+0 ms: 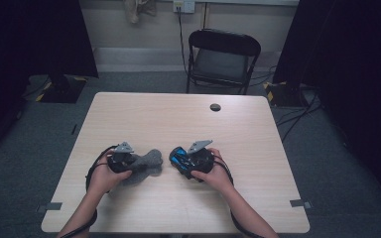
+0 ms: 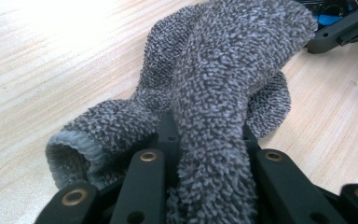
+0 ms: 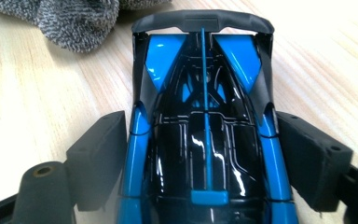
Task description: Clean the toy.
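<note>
A grey fuzzy sock [image 1: 148, 160] [image 2: 223, 70] lies bunched on the wooden table [image 1: 178, 119], left of centre. My left gripper [image 1: 130, 161] [image 2: 209, 137] is shut on it, and a fold of sock is pinched between the black jaws. A blue and black toy car [image 1: 178, 157] [image 3: 205, 93] sits just right of the sock. My right gripper [image 1: 183, 159] [image 3: 200, 121] is shut on the car, with a pad pressed to each side and the rear wing pointing away from the camera. The sock's edge [image 3: 74, 18] lies beyond the car.
A black folding chair [image 1: 223, 59] stands behind the table's far edge. A dark round cable hole [image 1: 215, 107] sits near the table's far side. Cables run over the floor at the right. Grey tape marks [image 1: 301, 203] lie by the front corners.
</note>
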